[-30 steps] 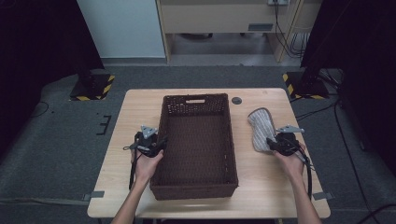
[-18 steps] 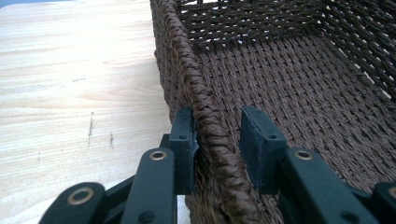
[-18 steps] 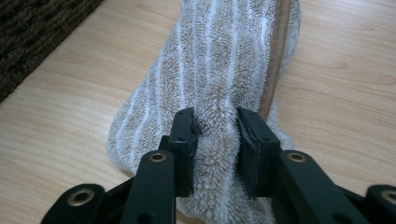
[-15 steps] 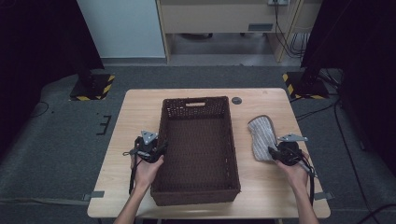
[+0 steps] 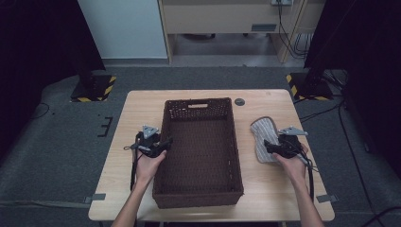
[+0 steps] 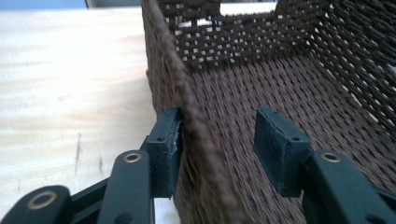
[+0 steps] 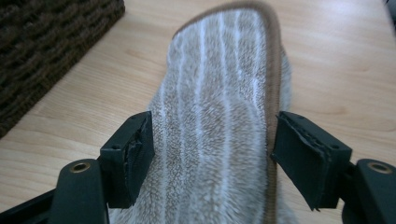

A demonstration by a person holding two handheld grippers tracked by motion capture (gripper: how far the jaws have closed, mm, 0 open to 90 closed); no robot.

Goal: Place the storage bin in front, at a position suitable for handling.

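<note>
now the left gripper (image 5: 166,142) straddles the left wall of the dark wicker basket (image 5: 199,189) at the table's (image 5: 142,106) middle; its jaws have just been opening, one pad against the rim, the other clear inside. right of the basket, the right gripper (image 5: 265,147) has just been opening too, jaws wide astride the near end of the striped slipper (image 5: 262,134), which lies flat.

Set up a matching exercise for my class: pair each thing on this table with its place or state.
Things:
1. basket
2. striped cloth
3. left gripper
4. right gripper

Descriptions:
A. lies flat right of the basket
B. open, astride the basket's wall
C. open, either side of the cloth
D. dark woven, mid-table

Pairs: 1-D, 2-A, 3-B, 4-C
</note>
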